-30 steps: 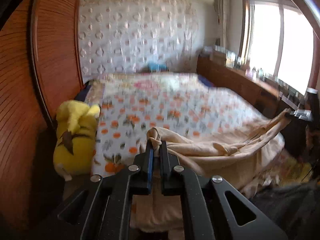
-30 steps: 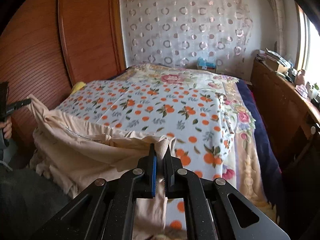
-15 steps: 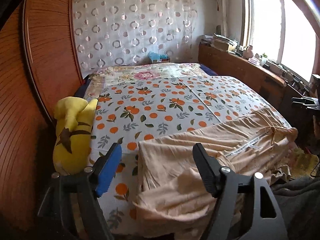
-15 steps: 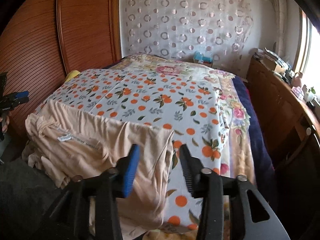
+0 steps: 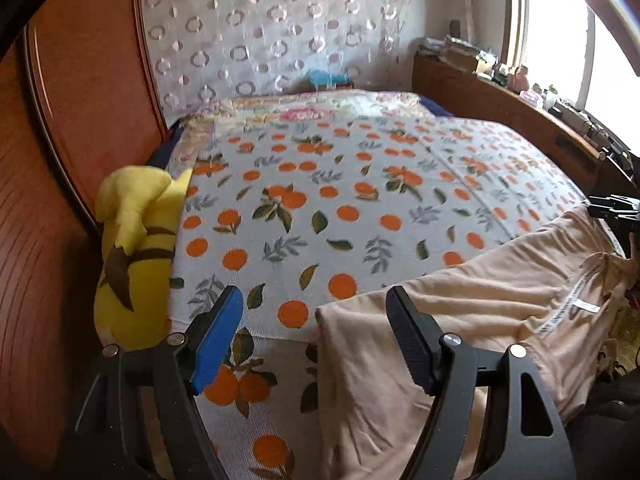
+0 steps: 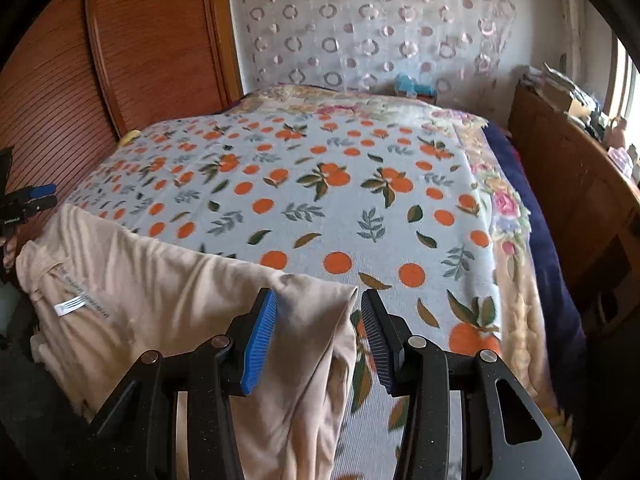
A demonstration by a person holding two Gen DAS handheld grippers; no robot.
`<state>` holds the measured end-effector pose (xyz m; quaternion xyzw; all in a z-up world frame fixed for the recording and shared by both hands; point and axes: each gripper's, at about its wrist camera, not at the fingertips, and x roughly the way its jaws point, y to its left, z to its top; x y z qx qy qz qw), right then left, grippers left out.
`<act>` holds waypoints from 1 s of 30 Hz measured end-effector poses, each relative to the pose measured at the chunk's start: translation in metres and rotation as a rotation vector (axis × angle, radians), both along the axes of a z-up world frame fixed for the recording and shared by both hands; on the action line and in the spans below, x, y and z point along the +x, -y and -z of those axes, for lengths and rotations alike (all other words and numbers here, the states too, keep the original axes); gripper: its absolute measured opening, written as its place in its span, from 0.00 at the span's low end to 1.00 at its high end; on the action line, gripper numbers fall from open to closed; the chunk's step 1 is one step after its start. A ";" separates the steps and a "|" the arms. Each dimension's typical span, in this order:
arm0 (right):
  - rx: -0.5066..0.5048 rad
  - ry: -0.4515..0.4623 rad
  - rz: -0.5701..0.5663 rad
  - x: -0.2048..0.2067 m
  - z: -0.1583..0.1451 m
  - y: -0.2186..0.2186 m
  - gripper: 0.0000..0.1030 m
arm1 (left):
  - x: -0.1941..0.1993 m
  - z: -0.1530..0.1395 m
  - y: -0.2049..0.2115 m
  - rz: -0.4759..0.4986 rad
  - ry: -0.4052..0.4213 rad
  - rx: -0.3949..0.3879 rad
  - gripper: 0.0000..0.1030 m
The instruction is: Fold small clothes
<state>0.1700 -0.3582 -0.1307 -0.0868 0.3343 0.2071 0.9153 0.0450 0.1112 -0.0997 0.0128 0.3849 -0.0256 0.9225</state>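
Note:
A peach garment (image 5: 460, 312) lies spread across the near edge of the bed and hangs over the front. In the left wrist view its left corner sits between the fingers of my left gripper (image 5: 313, 296), which is open, and neither pad touches the cloth. The garment (image 6: 160, 292) fills the lower left of the right wrist view, with a white label (image 6: 70, 304) near its far end. My right gripper (image 6: 319, 296) is open around the right corner without pressing it. Each view shows the other gripper small at its edge: the right gripper (image 5: 612, 208) and the left gripper (image 6: 28, 200).
The bedspread (image 5: 340, 184) is printed with oranges and leaves. A yellow plush toy (image 5: 136, 256) sits at the bed's left side against a wooden wardrobe (image 5: 80, 80). A wooden sideboard (image 6: 568, 184) with clutter runs along the right, under the window.
Both grippers were shut on the garment's corners and have opened and let go. The garment has dropped from a raised, stretched hold to lie along the bed edge. Both hands moved down.

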 end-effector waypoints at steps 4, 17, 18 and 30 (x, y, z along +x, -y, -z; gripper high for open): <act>-0.009 -0.018 0.031 0.014 0.009 -0.002 0.54 | 0.009 0.016 -0.003 -0.001 -0.061 -0.002 0.73; -0.022 -0.057 -0.027 0.018 0.013 -0.008 0.64 | 0.012 0.024 -0.005 -0.002 -0.109 -0.032 0.72; -0.023 -0.057 -0.035 0.018 0.014 -0.010 0.64 | 0.011 0.023 -0.004 0.011 -0.110 -0.041 0.67; 0.016 0.004 -0.167 -0.018 0.003 -0.020 0.10 | -0.017 -0.016 0.015 0.035 0.020 -0.096 0.06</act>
